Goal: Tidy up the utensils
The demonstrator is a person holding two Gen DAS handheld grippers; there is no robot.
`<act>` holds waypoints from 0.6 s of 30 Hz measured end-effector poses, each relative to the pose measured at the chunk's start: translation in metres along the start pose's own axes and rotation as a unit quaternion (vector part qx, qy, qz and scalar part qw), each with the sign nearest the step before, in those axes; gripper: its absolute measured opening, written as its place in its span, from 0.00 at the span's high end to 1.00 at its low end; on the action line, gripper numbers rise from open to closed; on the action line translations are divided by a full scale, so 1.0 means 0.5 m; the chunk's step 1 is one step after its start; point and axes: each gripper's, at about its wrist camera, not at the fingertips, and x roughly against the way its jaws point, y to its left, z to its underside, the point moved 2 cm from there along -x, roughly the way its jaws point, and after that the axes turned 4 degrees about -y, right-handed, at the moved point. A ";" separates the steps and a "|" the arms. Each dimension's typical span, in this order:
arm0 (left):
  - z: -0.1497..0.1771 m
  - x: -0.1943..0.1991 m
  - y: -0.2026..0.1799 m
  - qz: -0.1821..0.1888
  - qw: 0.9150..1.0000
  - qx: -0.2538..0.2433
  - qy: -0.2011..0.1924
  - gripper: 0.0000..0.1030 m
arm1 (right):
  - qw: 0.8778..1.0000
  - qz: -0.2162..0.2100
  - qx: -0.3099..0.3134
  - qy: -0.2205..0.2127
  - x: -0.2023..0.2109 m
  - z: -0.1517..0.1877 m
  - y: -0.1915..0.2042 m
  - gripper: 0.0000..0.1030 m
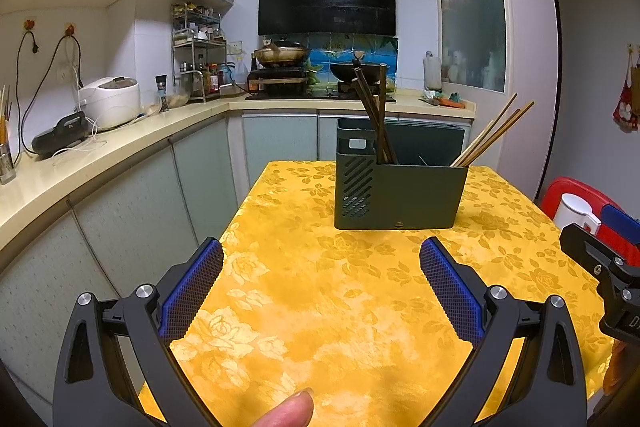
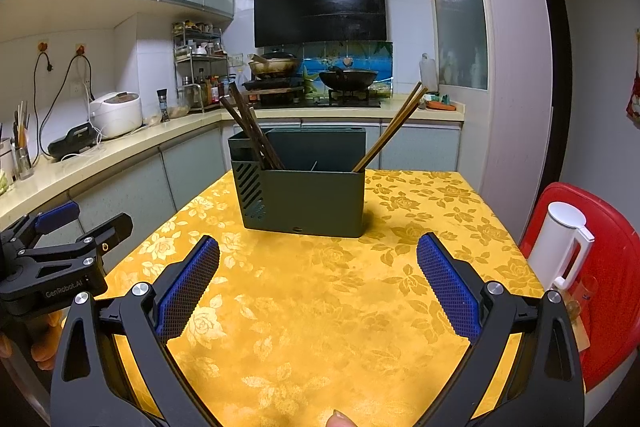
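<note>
left gripper point(image 1: 321, 257) and right gripper point(image 2: 318, 254) fingers spread wide, empty, over yellow table point(image 1: 320, 307); green holder point(image 1: 400, 195) ahead of them, dark chopsticks point(image 1: 374, 111) left compartment, light chopsticks point(image 1: 494, 131) right.

Left gripper point(image 1: 321, 259) held wide apart over yellow tablecloth point(image 1: 320, 307), nothing gripped. Green utensil holder point(image 1: 400, 195) seen ahead. Dark chopsticks point(image 1: 374, 115) stood at holder's left end, light chopsticks point(image 1: 492, 135) leaned at its right end. Right gripper point(image 1: 600, 267) partly seen right of holder.
</note>
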 end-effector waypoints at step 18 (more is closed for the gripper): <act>0.007 -0.006 -0.001 0.001 1.000 0.000 0.006 0.07 | 1.000 -0.008 0.001 0.019 -0.006 0.025 0.010 0.07</act>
